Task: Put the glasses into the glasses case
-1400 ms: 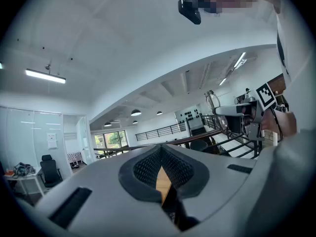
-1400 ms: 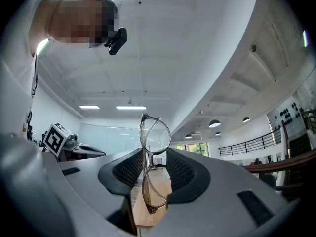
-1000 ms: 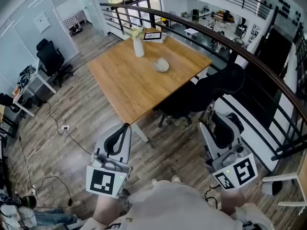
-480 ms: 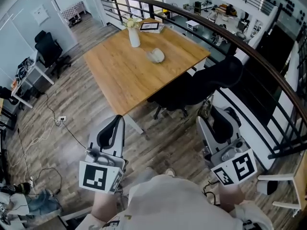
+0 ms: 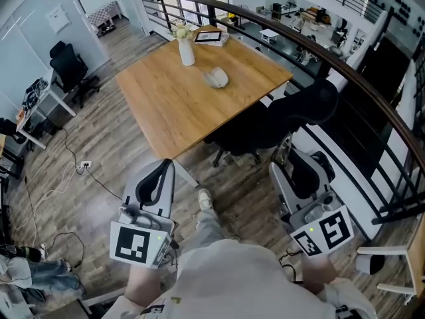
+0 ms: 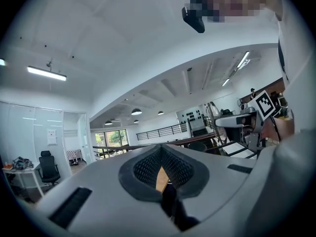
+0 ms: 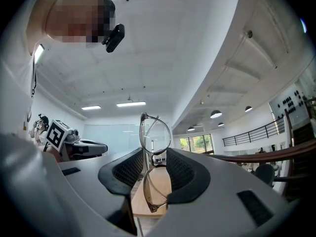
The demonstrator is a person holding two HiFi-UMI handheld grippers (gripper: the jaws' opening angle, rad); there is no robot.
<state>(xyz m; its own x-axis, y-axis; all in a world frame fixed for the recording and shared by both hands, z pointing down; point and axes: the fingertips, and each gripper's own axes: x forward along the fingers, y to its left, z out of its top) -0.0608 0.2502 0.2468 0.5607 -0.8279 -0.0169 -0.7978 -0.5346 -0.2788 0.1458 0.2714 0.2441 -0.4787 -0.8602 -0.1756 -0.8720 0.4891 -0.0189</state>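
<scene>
A chair (image 5: 279, 121) is fronting the tabletop (image 5: 179, 111) bearing the glasses case (image 5: 216, 78). The right hand-held gripper (image 5: 305, 159) is pinching glasses (image 7: 156, 134) (hidden from the head view); the left hand-held gripper (image 5: 163, 168) is closed, empty.

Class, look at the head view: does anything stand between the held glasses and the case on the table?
Yes. A black office chair, at the table's near edge, sits roughly on the line from the glasses in the right gripper to the glasses case.

L gripper (image 5: 161, 171) jaws together; R gripper (image 5: 300, 165) jaws clamped on glasses (image 7: 155, 135)
</scene>
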